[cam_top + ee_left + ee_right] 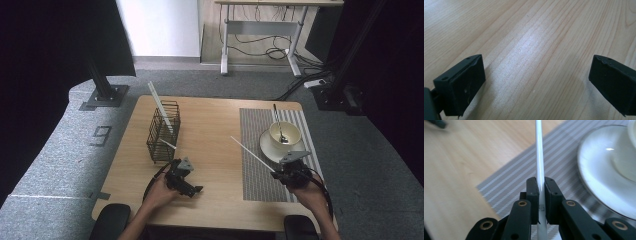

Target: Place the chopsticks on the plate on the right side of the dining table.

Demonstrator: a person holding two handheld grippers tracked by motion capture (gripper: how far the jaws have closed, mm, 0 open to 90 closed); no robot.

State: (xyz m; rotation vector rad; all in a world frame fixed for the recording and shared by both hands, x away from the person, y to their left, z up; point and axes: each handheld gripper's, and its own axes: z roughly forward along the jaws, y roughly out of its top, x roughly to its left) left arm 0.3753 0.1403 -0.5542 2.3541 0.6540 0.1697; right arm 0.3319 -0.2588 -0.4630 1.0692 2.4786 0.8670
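The right gripper (541, 200) has its two black jaws closed on a thin white chopstick (539, 157), pinching it near one end so that most of the stick runs free beyond the pads. In the high view the right gripper (292, 172) sits over the front part of the striped placemat (260, 170), near the front right corner of the tabletop (215, 125), and the chopstick (252, 154) slants up and away toward the middle of the table. The left gripper (534, 82) has its jaws spread wide with nothing between them, bare wood below; in the high view the left gripper (182, 176) hovers low near the front edge, just in front of the wire basket (162, 132).

That basket stands toward the left edge and carries another white chopstick (160, 106) leaning out of its top. On the placemat, beside the right gripper, a saucer (272, 147) holds a cup (285, 132) with a spoon (278, 122) in it.

The main risk, as I judge it, is the grip itself: a smooth round stick held at its very end could pivot or slide between the pads if swung quickly. The long free end could also sweep into the cup or spoon, since the saucer lies so close. If the stick is meant for the basket, its tip might catch the wires and lever loose.
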